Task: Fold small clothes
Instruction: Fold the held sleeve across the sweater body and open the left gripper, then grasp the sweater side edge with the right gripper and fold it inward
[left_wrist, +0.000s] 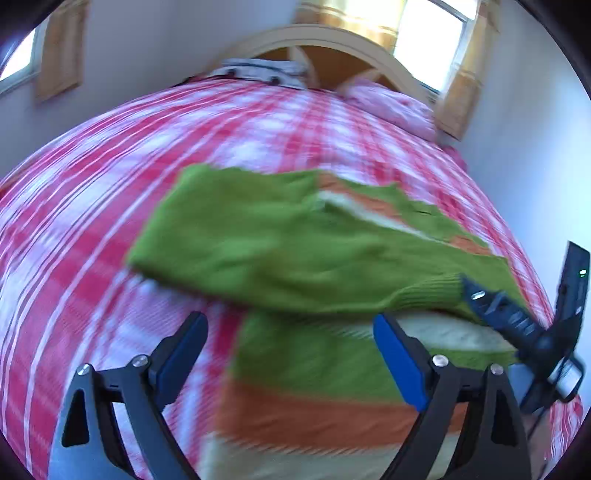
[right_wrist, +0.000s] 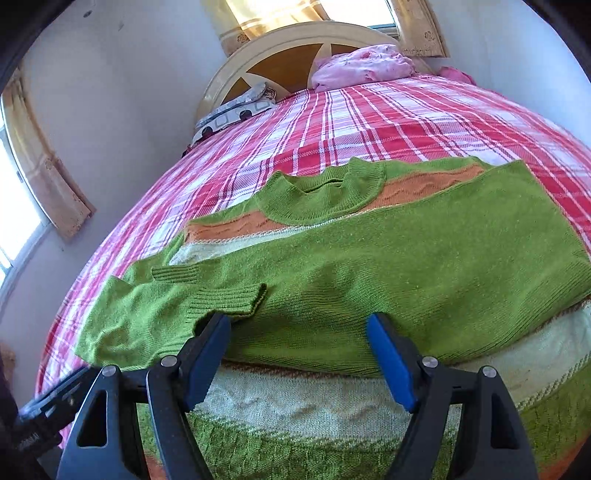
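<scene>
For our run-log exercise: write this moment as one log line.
task: fold small clothes | sweater: on bed, both sleeves folded across | left gripper: open, empty | right gripper: open, empty

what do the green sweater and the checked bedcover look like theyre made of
Green sweater: soft matte knit, probably wool or acrylic yarn; ribbed cuffs and collar and visible stitch rows suggest it. Checked bedcover: thin woven cloth, likely cotton; a fine weave grain shows in the red and white bands. The exact fibre of either cannot be told.

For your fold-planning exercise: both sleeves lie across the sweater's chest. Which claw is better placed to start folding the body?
Probably the right claw: open, centred over the sweater. The left claw straddles its edge.
</scene>
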